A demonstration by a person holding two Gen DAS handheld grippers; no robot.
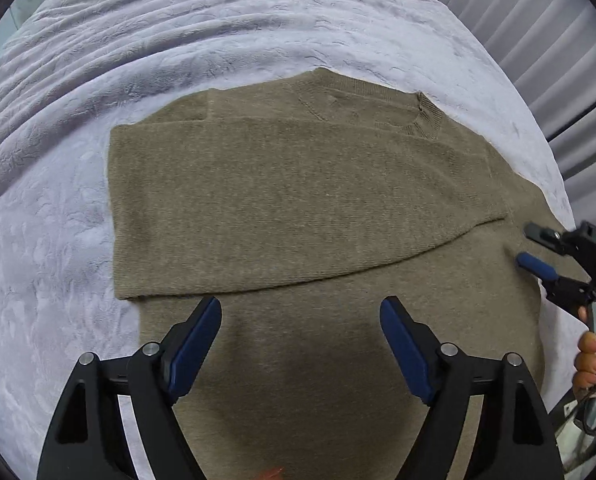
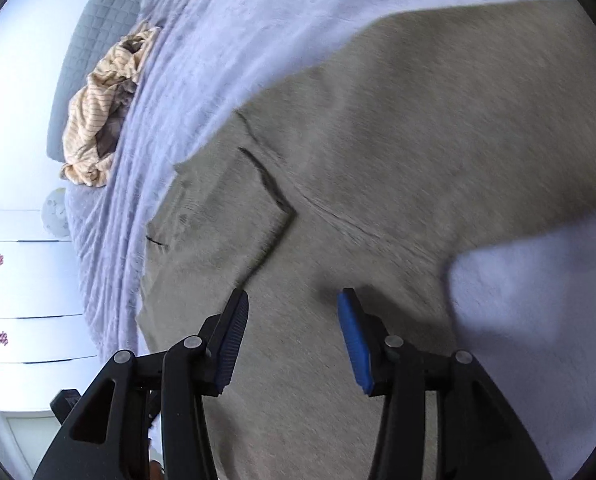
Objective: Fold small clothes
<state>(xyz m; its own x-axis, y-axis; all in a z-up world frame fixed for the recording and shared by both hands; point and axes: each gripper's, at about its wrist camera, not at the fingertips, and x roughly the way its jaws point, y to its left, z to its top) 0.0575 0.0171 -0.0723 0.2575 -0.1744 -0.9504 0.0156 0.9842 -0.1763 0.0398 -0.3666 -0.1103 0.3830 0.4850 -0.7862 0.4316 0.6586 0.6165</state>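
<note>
The only legible marking is the pale lettering "DAS", possibly cut short by the picture's edge, on the black body of the right gripper [image 1: 538,250] at the right edge of the left wrist view; nothing else bears readable text.

One sweater [image 1: 298,200], two hand-held grippers [image 1: 300,320]

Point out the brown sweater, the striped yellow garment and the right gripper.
brown sweater [image 1: 282,200]: left wrist view, on its folded-over panel.
striped yellow garment [image 2: 98,120]: right wrist view, middle of the crumpled heap.
right gripper [image 2: 292,336]: right wrist view, midway between fingertips.
</note>
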